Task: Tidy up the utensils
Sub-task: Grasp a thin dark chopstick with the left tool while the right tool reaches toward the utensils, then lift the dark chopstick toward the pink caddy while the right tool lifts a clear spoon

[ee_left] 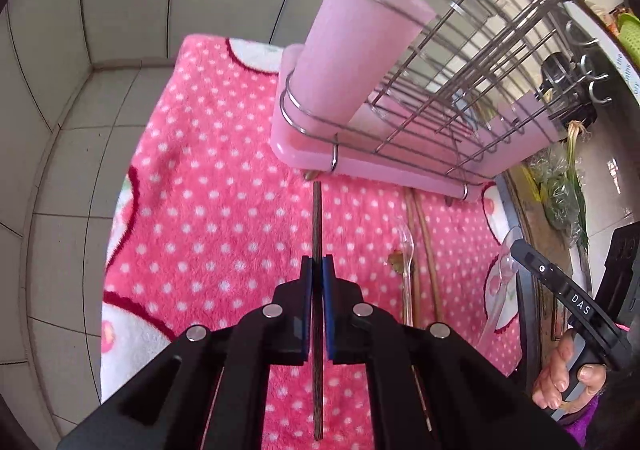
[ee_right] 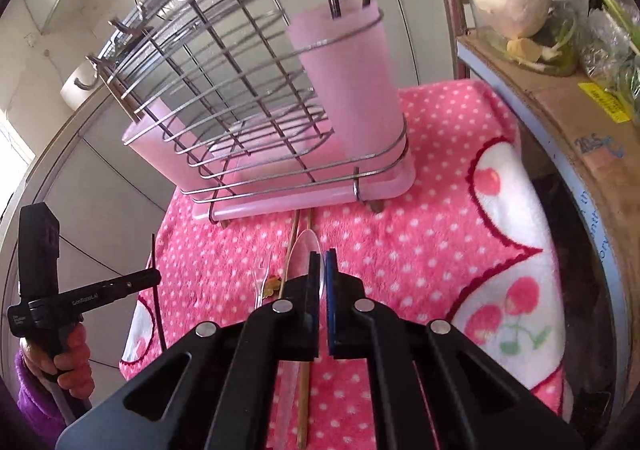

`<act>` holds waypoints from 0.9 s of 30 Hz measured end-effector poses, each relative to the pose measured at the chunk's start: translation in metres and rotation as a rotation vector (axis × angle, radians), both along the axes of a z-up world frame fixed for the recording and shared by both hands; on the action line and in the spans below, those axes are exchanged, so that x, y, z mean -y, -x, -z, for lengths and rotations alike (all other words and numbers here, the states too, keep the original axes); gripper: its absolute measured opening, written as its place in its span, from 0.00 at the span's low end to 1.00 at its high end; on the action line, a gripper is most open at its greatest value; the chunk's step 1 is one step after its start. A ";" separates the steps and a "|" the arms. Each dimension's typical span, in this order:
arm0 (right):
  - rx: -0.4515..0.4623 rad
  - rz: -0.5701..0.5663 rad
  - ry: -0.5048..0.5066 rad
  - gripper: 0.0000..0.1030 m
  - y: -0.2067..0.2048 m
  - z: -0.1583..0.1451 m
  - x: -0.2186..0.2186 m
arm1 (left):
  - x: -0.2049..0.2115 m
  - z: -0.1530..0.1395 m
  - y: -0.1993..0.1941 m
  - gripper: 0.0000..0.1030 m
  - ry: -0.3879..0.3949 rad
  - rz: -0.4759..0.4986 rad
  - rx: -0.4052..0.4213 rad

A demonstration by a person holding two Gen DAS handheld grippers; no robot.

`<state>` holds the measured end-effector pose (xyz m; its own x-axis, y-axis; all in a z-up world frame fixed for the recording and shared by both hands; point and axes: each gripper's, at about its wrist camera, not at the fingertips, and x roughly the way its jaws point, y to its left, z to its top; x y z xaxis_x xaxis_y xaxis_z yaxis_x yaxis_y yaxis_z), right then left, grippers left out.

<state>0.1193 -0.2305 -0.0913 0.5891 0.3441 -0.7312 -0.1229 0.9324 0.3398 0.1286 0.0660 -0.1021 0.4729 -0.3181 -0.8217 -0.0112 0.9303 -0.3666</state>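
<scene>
My left gripper point(ee_left: 317, 264) is shut on a dark chopstick point(ee_left: 317, 218) that points toward the wire dish rack point(ee_left: 440, 106) and its pink cup point(ee_left: 352, 50), which holds a wooden utensil. My right gripper point(ee_right: 320, 258) is shut on a clear plastic spoon point(ee_right: 306, 246) above the pink dotted towel point(ee_right: 420, 250). The rack's other pink cup point(ee_right: 348, 82) holds a metal spoon and a dark chopstick. Wooden chopsticks point(ee_left: 424, 250) and another clear spoon point(ee_left: 406, 270) lie on the towel. The left gripper with its chopstick shows in the right wrist view point(ee_right: 154, 282).
A cardboard box point(ee_right: 560, 122) with cabbage and greens stands to the right of the towel. Grey tiled walls and counter point(ee_left: 72, 170) lie to the left. The rack sits on a pink drip tray point(ee_left: 360, 162).
</scene>
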 end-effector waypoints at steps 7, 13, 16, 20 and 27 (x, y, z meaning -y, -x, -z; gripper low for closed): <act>0.186 0.040 0.031 0.03 0.026 -0.045 0.007 | -0.006 -0.048 0.029 0.04 -0.005 -0.032 0.223; 0.328 0.092 0.014 0.03 0.032 -0.087 0.020 | -0.014 -0.099 0.043 0.04 0.011 -0.039 0.389; 0.426 0.132 0.014 0.03 0.030 -0.117 0.029 | -0.017 -0.125 0.041 0.04 0.035 -0.054 0.462; 0.552 0.167 0.031 0.03 0.020 -0.154 0.032 | -0.021 -0.155 0.031 0.04 0.050 -0.084 0.541; 0.736 0.244 0.118 0.03 -0.010 -0.193 0.031 | -0.023 -0.195 -0.006 0.04 0.030 -0.149 0.677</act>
<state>0.1290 -0.2615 0.1018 0.9853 0.0868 -0.1473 -0.0649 0.9870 0.1473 0.1343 0.0895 0.0934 0.9191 -0.2276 -0.3217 0.1020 0.9259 -0.3636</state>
